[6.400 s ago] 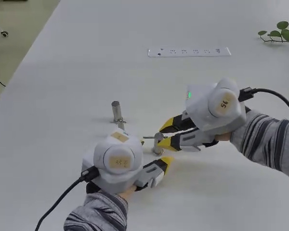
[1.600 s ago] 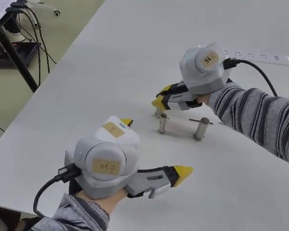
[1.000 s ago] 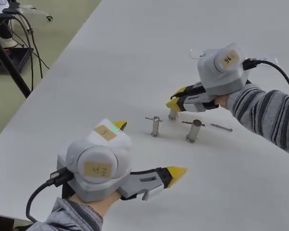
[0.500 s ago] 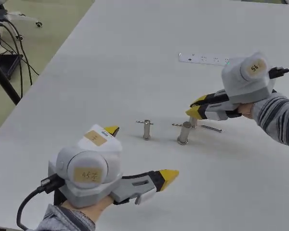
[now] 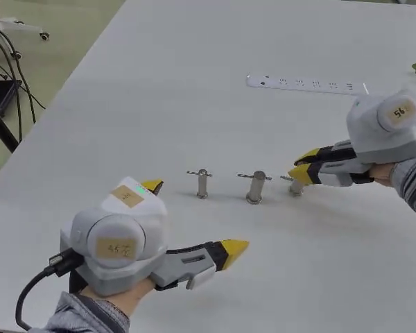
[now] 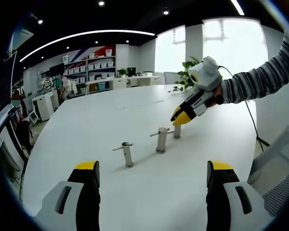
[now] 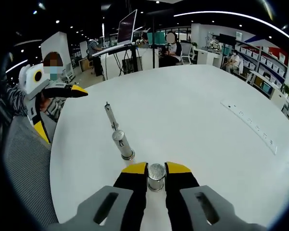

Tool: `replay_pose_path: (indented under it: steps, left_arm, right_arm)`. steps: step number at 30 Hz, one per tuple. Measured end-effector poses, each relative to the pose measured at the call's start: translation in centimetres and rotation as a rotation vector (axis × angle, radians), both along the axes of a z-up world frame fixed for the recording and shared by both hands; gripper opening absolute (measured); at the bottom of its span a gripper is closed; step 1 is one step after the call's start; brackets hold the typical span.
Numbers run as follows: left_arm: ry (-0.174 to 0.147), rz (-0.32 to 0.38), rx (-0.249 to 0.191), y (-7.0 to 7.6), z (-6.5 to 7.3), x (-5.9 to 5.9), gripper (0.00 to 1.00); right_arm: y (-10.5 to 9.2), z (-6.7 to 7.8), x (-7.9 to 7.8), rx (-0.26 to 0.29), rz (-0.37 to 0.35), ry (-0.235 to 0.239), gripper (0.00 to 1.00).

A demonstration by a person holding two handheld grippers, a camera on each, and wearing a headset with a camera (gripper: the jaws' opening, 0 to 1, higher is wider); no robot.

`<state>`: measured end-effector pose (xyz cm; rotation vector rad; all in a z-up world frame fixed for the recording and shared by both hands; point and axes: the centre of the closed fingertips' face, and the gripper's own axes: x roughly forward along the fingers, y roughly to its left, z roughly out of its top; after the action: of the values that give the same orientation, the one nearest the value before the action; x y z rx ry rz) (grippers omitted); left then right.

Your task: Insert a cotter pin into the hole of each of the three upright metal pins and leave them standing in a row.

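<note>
Left pin [image 5: 202, 184], middle pin [image 5: 254, 188] and right pin [image 5: 296, 187] stand upright in a row on the white counter [image 5: 194, 90], each apart from the next. A thin cotter pin [image 5: 197, 172] crosses the left pin near its top, sticking out on both sides. A second cotter pin [image 5: 252, 176] crosses the middle pin the same way. A short thin piece shows at the right pin's left side, but the tongs in front hide the rest.

The right tongs [image 5: 300, 166] are clamped on the right pin. In the right gripper view the two yellow-tipped jaws sit snug against either side of its round top [image 7: 156, 171], with the other two pins lined up beyond it.

The left tongs [image 5: 193, 216] are near the counter's front edge, well apart from the row, with the jaws spread wide and nothing between them. In the left gripper view all three pins stand ahead of the gap.

A white power strip [image 5: 305, 84] lies farther back on the counter.
</note>
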<state>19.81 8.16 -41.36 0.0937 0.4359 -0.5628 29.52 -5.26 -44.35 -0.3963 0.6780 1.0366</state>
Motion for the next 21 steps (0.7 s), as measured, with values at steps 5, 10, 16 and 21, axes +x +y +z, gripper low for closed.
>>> replay_pose_path:
  steps: [5,10,16,21]
  left_arm:
    - [-0.002,0.001,-0.003,0.0,-0.1,0.0,0.91]
    - [-0.003,0.000,-0.005,-0.1,0.0,0.0,0.91]
    - [0.004,0.004,-0.017,-0.1,-0.1,-0.1,0.91]
    - [0.003,0.007,-0.025,-0.1,0.0,-0.1,0.91]
  right_arm:
    - [-0.5,-0.1,-1.5,0.005,-0.008,0.012,0.08]
    - [-0.3,0.2,-2.7,0.019,-0.006,0.019,0.08]
    - [0.6,0.3,-4.1,0.011,0.027,0.010,0.08]
    - [1.4,0.2,-4.7,0.006,0.034,0.009,0.08]
